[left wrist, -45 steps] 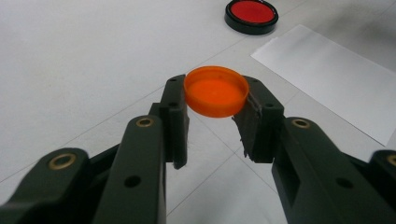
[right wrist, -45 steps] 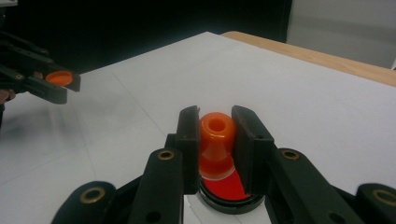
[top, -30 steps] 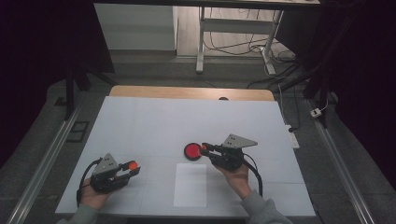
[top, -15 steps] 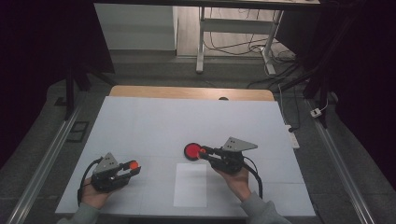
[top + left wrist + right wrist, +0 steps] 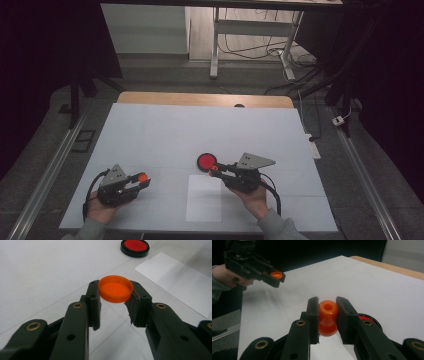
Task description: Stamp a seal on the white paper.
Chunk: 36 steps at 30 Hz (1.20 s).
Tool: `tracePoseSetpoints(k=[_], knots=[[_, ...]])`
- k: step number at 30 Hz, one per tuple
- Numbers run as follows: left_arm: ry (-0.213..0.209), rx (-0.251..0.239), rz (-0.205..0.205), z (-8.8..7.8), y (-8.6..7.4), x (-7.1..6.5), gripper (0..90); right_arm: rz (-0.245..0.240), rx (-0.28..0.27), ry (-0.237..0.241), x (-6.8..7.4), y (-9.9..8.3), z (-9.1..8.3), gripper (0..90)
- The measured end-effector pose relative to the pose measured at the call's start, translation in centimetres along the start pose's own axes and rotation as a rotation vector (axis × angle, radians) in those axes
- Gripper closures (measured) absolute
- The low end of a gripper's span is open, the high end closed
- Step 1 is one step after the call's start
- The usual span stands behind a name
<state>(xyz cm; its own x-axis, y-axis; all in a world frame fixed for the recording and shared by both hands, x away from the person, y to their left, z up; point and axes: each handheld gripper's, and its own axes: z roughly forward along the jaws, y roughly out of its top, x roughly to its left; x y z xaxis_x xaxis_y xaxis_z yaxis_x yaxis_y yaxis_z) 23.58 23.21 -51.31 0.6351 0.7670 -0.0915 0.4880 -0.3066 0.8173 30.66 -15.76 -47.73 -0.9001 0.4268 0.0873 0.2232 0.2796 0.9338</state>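
Two black jaws rose from the bottom of the frame, and the left gripper (image 5: 115, 293) pinched an orange cap (image 5: 115, 288) by its rim at the centre, open side up and held level. Beneath lay the pale table (image 5: 45, 270), crossed by thin seams. In the upper right a red disc with a black rim (image 5: 135, 247) rested flat on the table. Just below it, toward the right edge, a white sheet of paper (image 5: 178, 281) lay flat, well apart from the cap.
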Motion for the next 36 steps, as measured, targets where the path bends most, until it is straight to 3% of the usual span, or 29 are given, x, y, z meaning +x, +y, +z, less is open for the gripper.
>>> tracePoseSetpoints(k=[13,25,36], knots=[[0.003,-0.004,0.001,-0.2,0.0,0.0,65.0,-0.006,0.011,0.023,0.7,-0.2,0.0,72.5],[-0.004,0.0,0.003,0.0,0.0,0.1,65.0,-0.037,0.07,0.044,1.9,-1.1,0.5,72.5],[-0.003,0.002,0.007,0.0,0.0,0.0,65.0,-0.039,0.124,0.045,2.0,-2.3,1.6,72.5]])
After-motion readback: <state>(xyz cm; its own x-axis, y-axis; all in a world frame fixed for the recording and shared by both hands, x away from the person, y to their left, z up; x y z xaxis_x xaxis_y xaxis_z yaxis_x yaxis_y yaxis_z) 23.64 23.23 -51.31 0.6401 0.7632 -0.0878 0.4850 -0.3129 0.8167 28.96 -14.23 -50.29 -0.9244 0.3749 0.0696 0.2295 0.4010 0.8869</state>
